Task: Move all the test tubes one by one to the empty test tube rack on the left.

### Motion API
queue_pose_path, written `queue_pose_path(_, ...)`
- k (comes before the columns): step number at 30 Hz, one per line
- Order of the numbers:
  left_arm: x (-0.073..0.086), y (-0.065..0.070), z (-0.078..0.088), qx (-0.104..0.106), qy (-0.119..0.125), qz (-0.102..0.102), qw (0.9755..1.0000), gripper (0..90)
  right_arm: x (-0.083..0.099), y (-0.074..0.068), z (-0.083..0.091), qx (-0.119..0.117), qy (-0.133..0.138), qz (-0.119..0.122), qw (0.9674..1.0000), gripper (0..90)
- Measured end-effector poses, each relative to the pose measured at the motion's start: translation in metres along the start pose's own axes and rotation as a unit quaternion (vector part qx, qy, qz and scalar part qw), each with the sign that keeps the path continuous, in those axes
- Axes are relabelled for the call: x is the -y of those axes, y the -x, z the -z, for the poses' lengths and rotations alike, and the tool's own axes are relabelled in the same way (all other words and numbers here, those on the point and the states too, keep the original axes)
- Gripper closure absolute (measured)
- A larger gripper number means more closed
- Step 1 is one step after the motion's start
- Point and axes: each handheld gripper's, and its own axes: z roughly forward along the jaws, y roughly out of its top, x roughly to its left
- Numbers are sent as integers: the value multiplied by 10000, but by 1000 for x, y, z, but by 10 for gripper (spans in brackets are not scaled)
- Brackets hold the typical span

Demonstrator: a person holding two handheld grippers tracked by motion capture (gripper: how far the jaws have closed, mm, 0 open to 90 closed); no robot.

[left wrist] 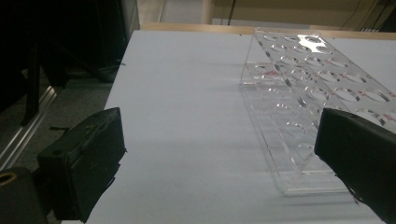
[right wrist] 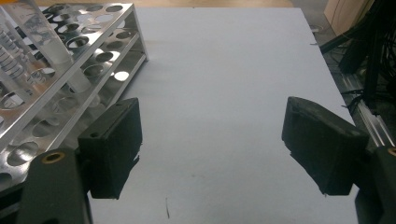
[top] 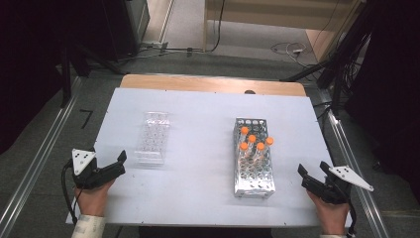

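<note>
A clear acrylic tube rack (top: pixel 152 139) lies left of centre on the white sheet (top: pixel 198 109), its holes empty. To the right a metal rack (top: pixel 253 163) holds several orange-capped tubes (top: pixel 252 139). My left gripper (top: pixel 106 158) rests at the sheet's near left corner, open with nothing between its jaws. In the left gripper view the acrylic rack (left wrist: pixel 308 93) lies just ahead and to the right of that gripper (left wrist: pixel 219 154). My right gripper (top: pixel 313 169) sits at the near right, open and empty. The right gripper view has the metal rack (right wrist: pixel 70 60) left of my right gripper (right wrist: pixel 215 140).
The sheet covers a wooden table (top: pixel 213 83). Metal rails (top: pixel 34 163) run along both sides of the table at floor level. Cables (top: pixel 292 49) lie on the floor beyond the far edge. Dark equipment stands at the far left and far right.
</note>
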Motion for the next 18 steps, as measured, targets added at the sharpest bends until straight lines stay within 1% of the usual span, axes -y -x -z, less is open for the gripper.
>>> queue_pose_path(5, 0, -1, 1, -33, -4, 51, 10000, 20, -1, -1, 0, -56, 27, 5, 10000, 191)
queue_pose_path(7, -1, 0, 1, -51, -2, 28, 10000, 20, -2, -2, -1, -56, 48, 36, 10000, 195)
queue_pose_path(12, 0, 2, 1, -12, 15, -15, 10000, 33, -7, -5, -4, -225, 75, -37, 9997, 200)
queue_pose_path(13, 0, 2, 1, 3, 6, -20, 10000, 33, -8, -7, -5, -275, 97, -25, 9996, 201)
queue_pose_path(16, 0, 2, 0, 35, 13, 43, 10000, 33, -11, -12, -8, -324, 89, 100, 9994, 207)
queue_pose_path(18, 0, 2, 1, 33, 9, 48, 10000, 33, -12, -15, -11, -404, 73, 113, 9991, 208)
